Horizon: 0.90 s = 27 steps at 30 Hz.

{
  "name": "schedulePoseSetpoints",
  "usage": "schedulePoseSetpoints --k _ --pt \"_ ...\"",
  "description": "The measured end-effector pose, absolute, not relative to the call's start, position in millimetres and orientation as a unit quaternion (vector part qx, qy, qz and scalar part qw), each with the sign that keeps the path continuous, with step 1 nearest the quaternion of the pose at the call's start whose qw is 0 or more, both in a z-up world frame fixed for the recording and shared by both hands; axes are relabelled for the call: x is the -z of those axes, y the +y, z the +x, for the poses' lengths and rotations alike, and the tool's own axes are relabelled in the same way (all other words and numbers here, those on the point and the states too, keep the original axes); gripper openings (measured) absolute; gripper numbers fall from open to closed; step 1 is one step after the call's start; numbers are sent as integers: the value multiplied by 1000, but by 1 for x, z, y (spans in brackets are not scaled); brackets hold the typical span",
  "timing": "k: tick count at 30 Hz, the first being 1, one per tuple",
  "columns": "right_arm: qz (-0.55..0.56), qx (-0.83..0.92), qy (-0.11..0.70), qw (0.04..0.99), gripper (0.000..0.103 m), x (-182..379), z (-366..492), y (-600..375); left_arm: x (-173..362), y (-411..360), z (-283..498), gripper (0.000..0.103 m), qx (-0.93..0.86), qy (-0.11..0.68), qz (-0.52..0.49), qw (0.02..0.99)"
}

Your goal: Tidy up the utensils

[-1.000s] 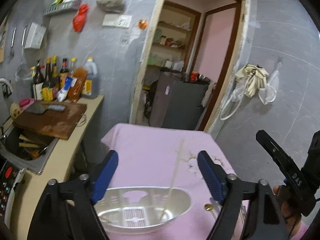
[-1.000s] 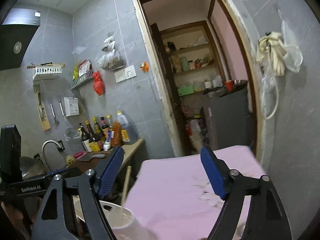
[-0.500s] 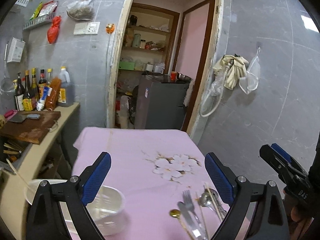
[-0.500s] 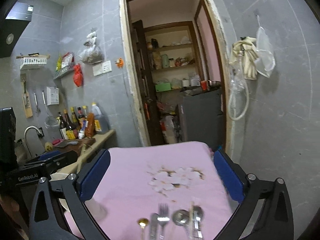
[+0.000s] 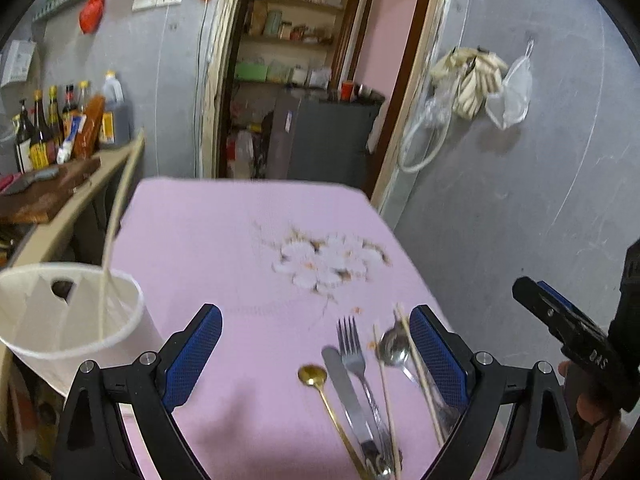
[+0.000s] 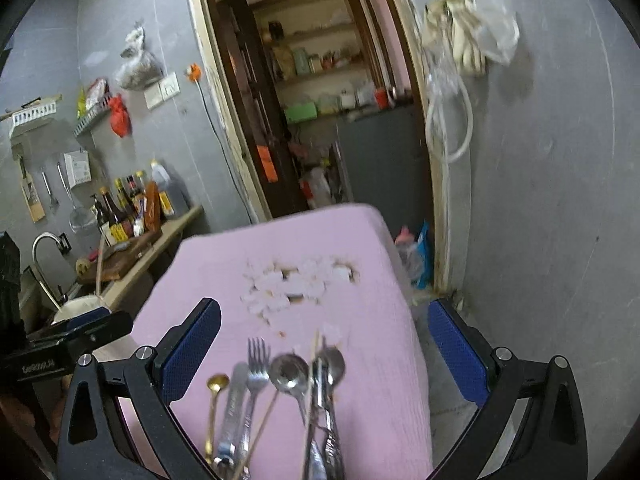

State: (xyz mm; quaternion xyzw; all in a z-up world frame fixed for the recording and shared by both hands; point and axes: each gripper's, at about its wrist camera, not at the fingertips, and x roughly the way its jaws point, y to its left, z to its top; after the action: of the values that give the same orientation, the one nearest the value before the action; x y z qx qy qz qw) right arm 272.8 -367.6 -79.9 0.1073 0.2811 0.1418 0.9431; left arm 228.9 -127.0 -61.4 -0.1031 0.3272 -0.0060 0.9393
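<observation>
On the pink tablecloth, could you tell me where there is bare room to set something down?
Bare cloth lies between the white holder and the gold spoon, and beyond the flower print to the far edge. It is crowded at the near right: knife, fork, spoons, chopsticks.

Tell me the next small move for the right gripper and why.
Probably lower the right gripper onto one piece of the cutlery below it, perhaps the fork, and close. Its jaws have just been opening and stand wide with nothing between the pads. The utensils lie loose in a row on the pink cloth, while the white holder at the table's left holds one chopstick.
</observation>
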Motion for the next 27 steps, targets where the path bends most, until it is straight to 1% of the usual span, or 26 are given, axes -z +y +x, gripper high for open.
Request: schedulePoseSetpoints --k 3,5,7,9,11,13,15,17,18,20,23,27 --pt "113 -150 310 932 98 103 283 -367 79 -131 233 95 4 354 -107 929" --pt "110 -156 327 926 87 117 288 -366 91 -133 235 92 3 368 -115 923" --pt "108 -164 341 919 82 128 292 -364 100 -135 237 87 3 381 -117 917" --pt "106 -171 353 914 80 137 296 -361 110 -138 239 83 3 394 -121 911" --pt "108 -183 367 906 68 147 301 -358 119 -140 244 79 4 406 -127 905" --pt "110 -192 376 900 65 155 304 -356 127 -142 248 74 5 414 -130 901" --pt "109 -200 382 896 60 161 307 -352 132 -145 253 71 7 418 -128 900" --pt "109 -209 389 891 52 167 311 -348 135 -147 260 68 10 418 -122 900" --pt "108 -213 391 889 50 169 312 -347 136 -148 264 66 12 417 -120 901" --pt "109 -220 396 885 42 173 315 -344 137 -149 272 62 19 417 -116 901" --pt "108 -228 404 879 35 178 318 -340 140 -150 287 56 30 419 -112 900" --pt "109 -234 410 875 30 181 321 -337 146 -152 302 47 48 424 -107 898"
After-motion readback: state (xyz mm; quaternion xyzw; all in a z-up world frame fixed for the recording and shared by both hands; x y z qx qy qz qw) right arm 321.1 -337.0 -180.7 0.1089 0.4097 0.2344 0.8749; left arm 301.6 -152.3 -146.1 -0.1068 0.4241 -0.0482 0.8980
